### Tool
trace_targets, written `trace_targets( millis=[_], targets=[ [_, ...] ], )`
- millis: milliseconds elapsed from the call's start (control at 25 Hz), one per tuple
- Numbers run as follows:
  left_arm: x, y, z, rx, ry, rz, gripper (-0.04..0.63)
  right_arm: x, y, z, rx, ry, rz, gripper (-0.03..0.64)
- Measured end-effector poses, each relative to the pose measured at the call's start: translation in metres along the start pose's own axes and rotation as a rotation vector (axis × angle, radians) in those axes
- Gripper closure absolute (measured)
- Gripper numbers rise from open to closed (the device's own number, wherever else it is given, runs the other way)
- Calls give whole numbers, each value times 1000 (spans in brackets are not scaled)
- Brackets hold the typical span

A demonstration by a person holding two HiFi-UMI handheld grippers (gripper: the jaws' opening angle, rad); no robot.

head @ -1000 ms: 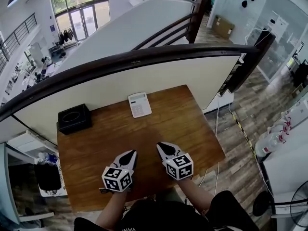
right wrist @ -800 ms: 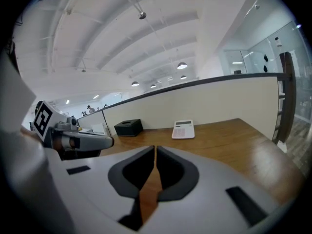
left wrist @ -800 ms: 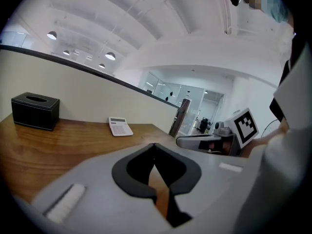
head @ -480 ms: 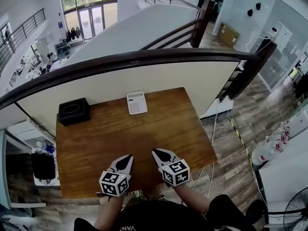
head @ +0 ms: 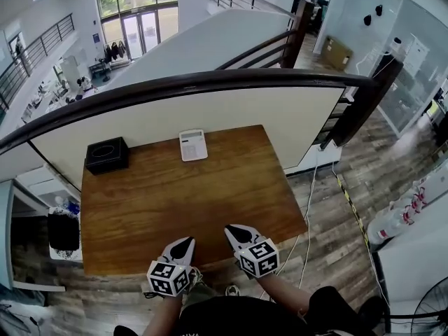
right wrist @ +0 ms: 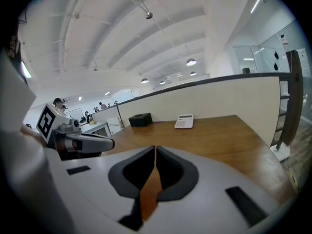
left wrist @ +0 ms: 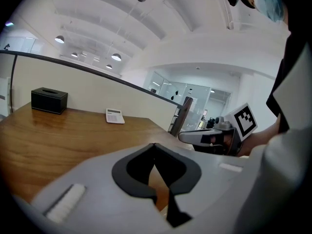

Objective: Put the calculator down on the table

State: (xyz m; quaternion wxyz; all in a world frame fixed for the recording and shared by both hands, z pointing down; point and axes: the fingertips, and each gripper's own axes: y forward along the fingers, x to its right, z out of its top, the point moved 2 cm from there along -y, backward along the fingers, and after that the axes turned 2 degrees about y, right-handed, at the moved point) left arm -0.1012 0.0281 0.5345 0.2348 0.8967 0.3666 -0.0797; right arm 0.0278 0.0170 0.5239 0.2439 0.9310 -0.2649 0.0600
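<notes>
Head view is showing the wooden table (head: 175, 194) filling the middle of the scene, with a black tissue box (head: 106, 155) sitting at its 10 o'clock corner. The left gripper (head: 187, 241) and right gripper (head: 232, 230) are hovering side by side over the 6 o'clock edge, each with its jaws pressed together and carrying nothing. The calculator (head: 193, 145) is lying flat at 12 o'clock, close to the far edge and well apart from both grippers, so the task is looking finished. Any risk is coming from a needless return reach: a closed tip could be nudging the light calculator off the far edge.
</notes>
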Motion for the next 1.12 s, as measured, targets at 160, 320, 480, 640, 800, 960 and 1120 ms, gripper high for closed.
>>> trace_targets(
  millis=[160,320,480,640,800,960,1120],
  targets=[
    [17,-8,-13,5,-3,20,584,-1,-17,-11,-6,-15,20,595],
    [34,-12,-19,20,-11,33,584,-2,-33,-17,-5,-28,36,595],
    [53,-19,-24,34,-15,45,584,-4,-50,-23,-6,-42,54,597],
    [68,-27,-29,45,-7,58,584,-9,-64,-29,-6,-55,67,598],
    [81,-30,-32,51,1,64,584,-9,-75,-33,1,-65,73,600],
    [89,-34,-33,51,6,64,583,-10,-83,-33,10,-66,71,601],
    [94,-38,-33,52,9,62,584,-12,-88,-32,14,-70,70,603]
  ],
)
